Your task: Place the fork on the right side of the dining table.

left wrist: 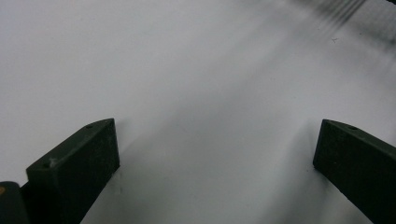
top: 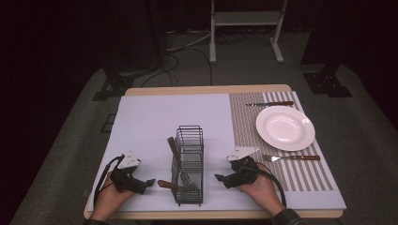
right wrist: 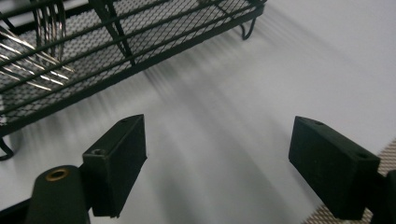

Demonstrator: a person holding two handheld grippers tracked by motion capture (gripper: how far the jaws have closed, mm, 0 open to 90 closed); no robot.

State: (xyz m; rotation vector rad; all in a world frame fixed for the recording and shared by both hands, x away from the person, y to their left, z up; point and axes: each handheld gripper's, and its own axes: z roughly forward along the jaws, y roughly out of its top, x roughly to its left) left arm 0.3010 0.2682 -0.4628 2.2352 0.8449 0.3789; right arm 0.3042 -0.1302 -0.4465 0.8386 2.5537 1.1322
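Both the left gripper (top: 151, 181) and right gripper (top: 217, 177), jaws apart and empty, flank the wire rack (top: 188, 165) near the surface's (top: 206, 89) front edge, a plate (top: 285, 127) well off toward the right edge.

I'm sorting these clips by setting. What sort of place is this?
Probably a lab or studio set up for table laying, not a home: a table with a striped placemat, plate and wire cutlery basket, ringed by dark curtains, floor cables and stands.

No readable text or labels

The right tongs (right wrist: 217, 163) gape empty over the white sheet (right wrist: 261, 79) — the wire basket (right wrist: 140, 42) sits just beyond, forks (right wrist: 28, 70) inside.
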